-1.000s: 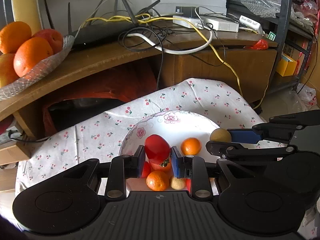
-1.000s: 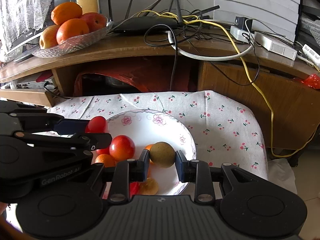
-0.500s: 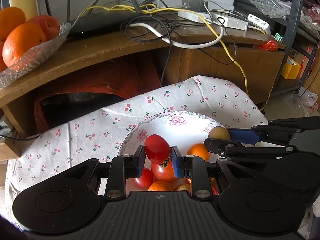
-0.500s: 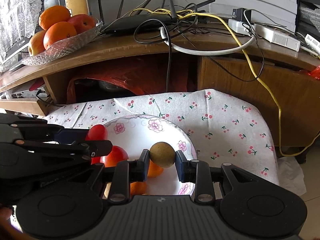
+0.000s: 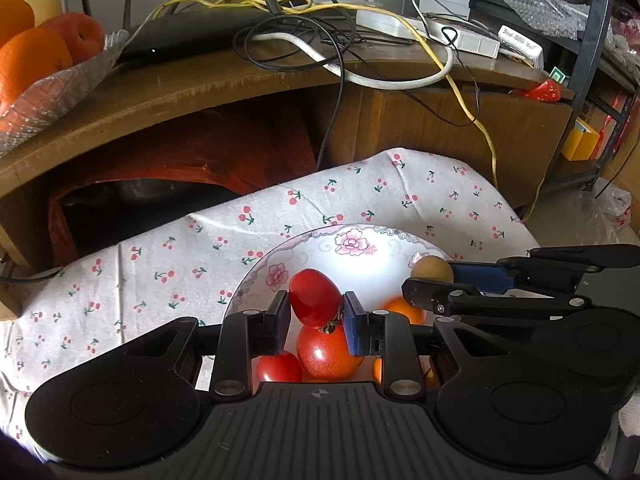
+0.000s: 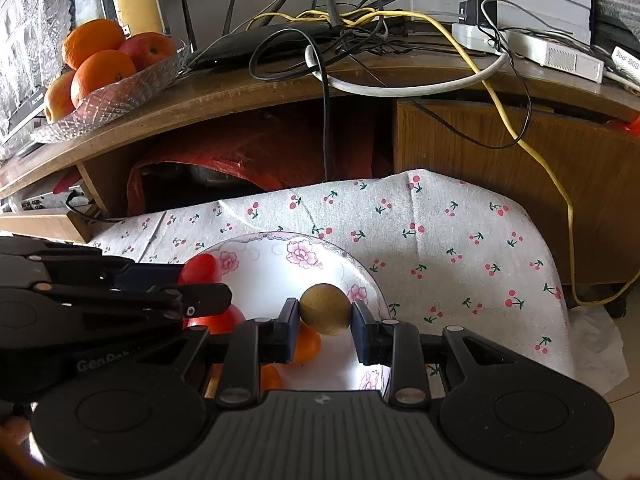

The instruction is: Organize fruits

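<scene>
My left gripper (image 5: 315, 316) is shut on a small red tomato (image 5: 314, 297), held above a flowered white plate (image 5: 352, 242). Under it in the plate lie a bigger tomato (image 5: 328, 354), a small tomato (image 5: 279, 368) and an orange fruit (image 5: 402, 309). My right gripper (image 6: 325, 316) is shut on a round brown-green fruit (image 6: 325, 309) over the same plate (image 6: 276, 256), to the right of the left gripper (image 6: 200, 280). An orange fruit (image 6: 306, 346) lies below it. A glass fruit dish (image 6: 120, 96) with oranges and an apple stands on the wooden shelf, far left.
The plate sits on a cherry-print cloth (image 5: 160, 256) over a low stool. Behind it a wooden desk (image 5: 240, 88) carries a router (image 5: 192, 32), tangled cables and a power strip (image 5: 440, 32). A metal rack (image 5: 592, 80) stands at the right.
Both grippers have risen and drawn back from the plate with their fruits still held; the desk and fruit dish now sit lower and nearer in both views.
</scene>
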A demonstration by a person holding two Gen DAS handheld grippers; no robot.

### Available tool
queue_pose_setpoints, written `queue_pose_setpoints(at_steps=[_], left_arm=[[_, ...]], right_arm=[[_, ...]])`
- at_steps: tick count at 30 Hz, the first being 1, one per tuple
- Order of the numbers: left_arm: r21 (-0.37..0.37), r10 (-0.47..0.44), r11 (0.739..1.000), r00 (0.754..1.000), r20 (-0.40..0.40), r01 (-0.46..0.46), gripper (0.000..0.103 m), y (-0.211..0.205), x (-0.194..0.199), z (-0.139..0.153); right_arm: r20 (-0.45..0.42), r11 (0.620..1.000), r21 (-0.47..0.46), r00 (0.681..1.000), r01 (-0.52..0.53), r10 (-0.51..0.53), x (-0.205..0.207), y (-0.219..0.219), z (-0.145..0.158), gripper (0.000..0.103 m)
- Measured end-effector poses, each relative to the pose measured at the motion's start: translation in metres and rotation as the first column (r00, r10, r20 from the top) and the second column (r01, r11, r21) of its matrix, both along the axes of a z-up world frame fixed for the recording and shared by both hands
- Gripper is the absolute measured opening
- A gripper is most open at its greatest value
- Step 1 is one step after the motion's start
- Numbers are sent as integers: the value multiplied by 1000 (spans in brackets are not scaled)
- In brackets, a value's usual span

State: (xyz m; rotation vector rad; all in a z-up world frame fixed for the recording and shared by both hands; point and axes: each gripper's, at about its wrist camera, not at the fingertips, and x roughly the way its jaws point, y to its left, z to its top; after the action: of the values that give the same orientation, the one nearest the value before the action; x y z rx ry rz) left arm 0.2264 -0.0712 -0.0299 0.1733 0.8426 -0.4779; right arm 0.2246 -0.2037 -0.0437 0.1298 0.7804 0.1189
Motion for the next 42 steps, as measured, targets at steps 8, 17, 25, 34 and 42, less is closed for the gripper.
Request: queue_pose_setpoints(at_steps=[8,17,25,34,42], left_arm=[[-5,15,1000,1000,-4,-15,42,2,2,0],[-5,31,1000,999,21,-31,53,5,0,7],[-9,61,998,997,46,-61,58,13,-2,15],[-6,67,998,995,70,-67,69,15,-11,21],[35,70,997,991,114,-74,79,12,-32,29]], right_arm=[[3,1000,6,1000,9,-9,-1,-1,0,30],[26,1000,27,1000,13,-13,-6,-3,7,30],[38,999,32,999,-14,12,-10,3,10,31],[57,999,41,998,21,-23,-21,-2,19,34],[51,999,22,998,40,-42,-40,-1,29,34]])
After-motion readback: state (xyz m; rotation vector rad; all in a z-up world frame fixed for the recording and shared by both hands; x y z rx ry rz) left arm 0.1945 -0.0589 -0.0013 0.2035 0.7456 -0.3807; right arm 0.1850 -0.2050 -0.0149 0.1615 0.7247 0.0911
